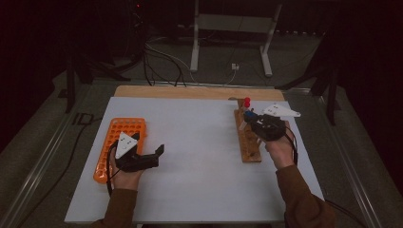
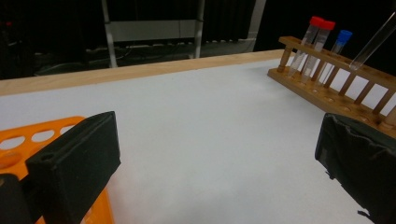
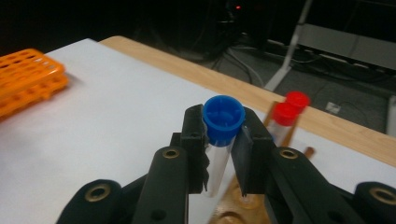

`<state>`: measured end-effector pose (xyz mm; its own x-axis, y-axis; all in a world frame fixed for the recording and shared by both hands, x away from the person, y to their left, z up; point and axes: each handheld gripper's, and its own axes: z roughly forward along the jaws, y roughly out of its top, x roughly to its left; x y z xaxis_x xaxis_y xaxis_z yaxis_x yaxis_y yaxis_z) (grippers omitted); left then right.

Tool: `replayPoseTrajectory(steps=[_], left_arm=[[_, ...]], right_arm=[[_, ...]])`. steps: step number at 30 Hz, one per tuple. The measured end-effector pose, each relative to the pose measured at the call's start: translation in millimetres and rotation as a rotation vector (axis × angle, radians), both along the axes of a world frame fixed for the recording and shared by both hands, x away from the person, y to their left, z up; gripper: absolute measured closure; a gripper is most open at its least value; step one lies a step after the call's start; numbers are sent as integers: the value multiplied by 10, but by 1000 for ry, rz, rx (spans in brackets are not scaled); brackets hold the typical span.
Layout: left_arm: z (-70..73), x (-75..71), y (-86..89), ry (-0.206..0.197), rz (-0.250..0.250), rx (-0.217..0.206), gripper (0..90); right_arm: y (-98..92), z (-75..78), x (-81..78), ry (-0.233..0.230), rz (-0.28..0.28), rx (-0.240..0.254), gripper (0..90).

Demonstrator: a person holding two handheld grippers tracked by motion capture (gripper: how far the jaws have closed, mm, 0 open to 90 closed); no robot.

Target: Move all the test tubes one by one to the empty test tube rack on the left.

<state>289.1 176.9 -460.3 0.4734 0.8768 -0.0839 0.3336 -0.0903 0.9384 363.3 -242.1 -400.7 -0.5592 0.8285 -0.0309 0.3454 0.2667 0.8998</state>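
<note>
Because we clamp the right gripper (image 3: 223, 154) just under the blue-capped tube's (image 3: 223, 122) cap at frame centre, it clears the wooden rack (image 1: 248, 142) upright, while the left gripper (image 2: 215, 154) waits with jaws apart by the orange rack (image 1: 116, 137) at left.

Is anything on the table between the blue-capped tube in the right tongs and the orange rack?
Nothing visible: bare white table lies between the blue-capped tube, held over the wooden rack, and the orange rack.

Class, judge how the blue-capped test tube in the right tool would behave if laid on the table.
The blue-capped test tube looks round and smooth, so it would probably roll. Clear and seemingly empty, it is likely light. The right tool grips just below the cap, which may stop slipping.
</note>
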Motion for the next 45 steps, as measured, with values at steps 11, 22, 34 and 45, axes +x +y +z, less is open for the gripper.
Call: replayPoseTrajectory(steps=[11, 22, 34, 45], left_arm=[[62, 54, -264, -16, -82, 31, 21], [100, 118, -583, -31, -136, 37, 21], [78, 198, -935, -4, -194, 76, 39], [63, 245, -1216, 12, -257, 119, 180]], right_arm=[[216, -68, -85, 23, 80, 13, 763], [472, -67, -141, 44, 158, 25, 763], [754, -92, -170, 74, 234, 8, 762], [956, -114, -198, 101, 295, 14, 762]])
